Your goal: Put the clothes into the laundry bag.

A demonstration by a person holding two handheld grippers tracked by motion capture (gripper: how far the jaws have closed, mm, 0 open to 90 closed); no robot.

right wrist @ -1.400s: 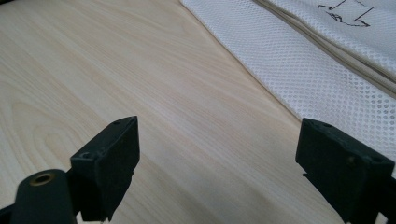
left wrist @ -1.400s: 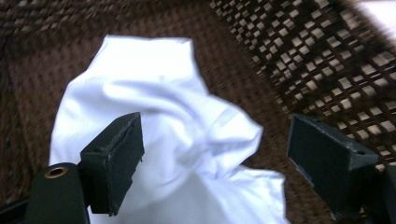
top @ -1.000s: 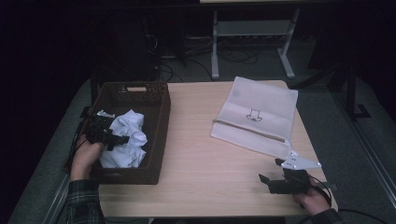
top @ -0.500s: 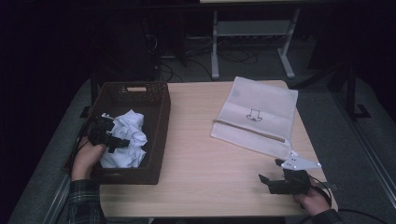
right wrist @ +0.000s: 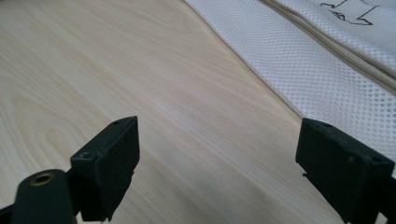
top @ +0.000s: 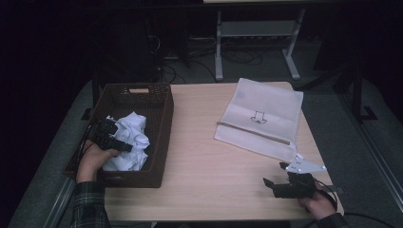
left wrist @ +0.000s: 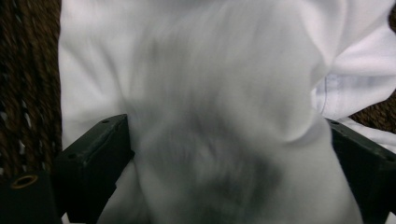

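Observation:
A crumpled white cloth [top: 132, 137] lies in a dark wicker basket [top: 164, 137] at the table's left. My left gripper [top: 123, 145] reaches into the basket from the left and is pushed into the cloth. In the left gripper view the cloth [left wrist: 210, 84] bulges between the two wide-set jaws of the left gripper [left wrist: 229, 154]; these jaws have just been opening. At the front right my right gripper [top: 272, 183] lies low over the table, open, with nothing between its jaws [right wrist: 219, 154]. A white mesh bag [top: 261, 118] lies flat ahead of it.
The mesh bag [right wrist: 327, 70] has a small black print and a zipper edge. Bare wooden tabletop [top: 204, 161] runs between basket and bag. A metal stand [top: 256, 42] and cables sit on the dark floor beyond the table.
The left gripper has nudged slightly into the cloth, and the heap has settled lower. The right gripper has not moved.

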